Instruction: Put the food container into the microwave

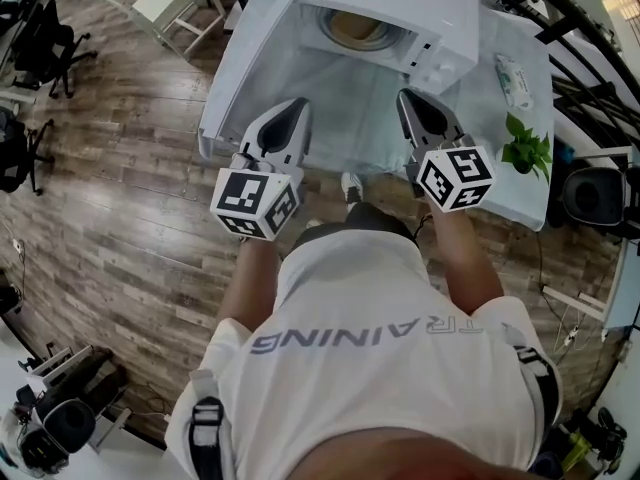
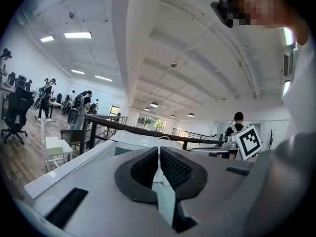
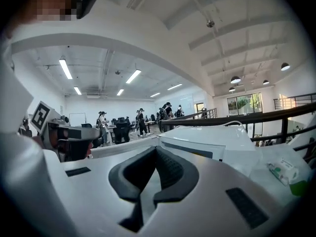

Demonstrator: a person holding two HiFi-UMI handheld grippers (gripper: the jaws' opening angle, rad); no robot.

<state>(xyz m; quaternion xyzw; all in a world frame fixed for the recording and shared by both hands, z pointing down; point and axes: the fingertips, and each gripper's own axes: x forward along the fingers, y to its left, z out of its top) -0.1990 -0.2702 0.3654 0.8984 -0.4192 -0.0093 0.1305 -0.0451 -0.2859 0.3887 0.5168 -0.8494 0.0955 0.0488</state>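
A white microwave stands at the back of the white-clothed table. Its front is open toward me, and a round tan thing lies inside; I cannot tell whether it is the food container. My left gripper hovers over the table's front part, left of the opening, shut and empty. My right gripper hangs level with it on the right, also shut and empty. In the left gripper view the pads meet with the microwave beyond. The right gripper view shows closed pads and the microwave.
A packet of wipes and a small green plant sit at the table's right end. A black railing runs behind on the right. A white stool and office chairs stand on the wooden floor to the left.
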